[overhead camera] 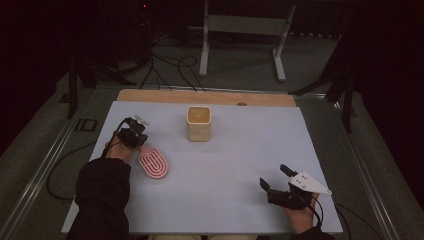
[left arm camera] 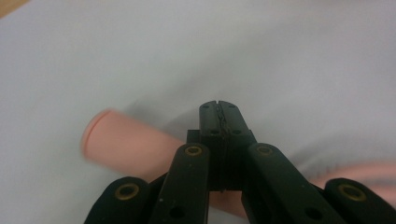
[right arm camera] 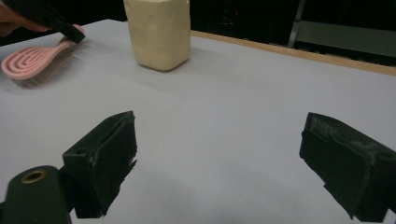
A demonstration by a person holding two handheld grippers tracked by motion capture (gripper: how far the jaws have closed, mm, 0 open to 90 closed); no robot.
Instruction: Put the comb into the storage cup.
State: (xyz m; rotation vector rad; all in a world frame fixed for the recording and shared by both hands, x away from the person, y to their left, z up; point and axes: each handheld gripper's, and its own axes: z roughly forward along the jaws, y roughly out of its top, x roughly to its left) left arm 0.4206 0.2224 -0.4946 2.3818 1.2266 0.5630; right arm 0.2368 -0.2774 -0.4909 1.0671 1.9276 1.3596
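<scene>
Because the left gripper [overhead camera: 134,131] is fully closed above the pink hairbrush's [overhead camera: 153,164] handle, gripping nothing, pressing down could skid the brush; the right gripper [overhead camera: 280,181] waits wide open, empty.

A mat [overhead camera: 225,165] lies on the table [overhead camera: 150,95], whose far edge shows above it in the high view. The cup [overhead camera: 199,123] stands on the mat, upper centre of the frame. The brush [overhead camera: 153,163] lies on the mat, lower left of the cup. The left gripper [overhead camera: 134,131] sits at the brush's upper left end, above its handle. The right gripper [overhead camera: 280,177] sits at lower right, well apart from both.
</scene>
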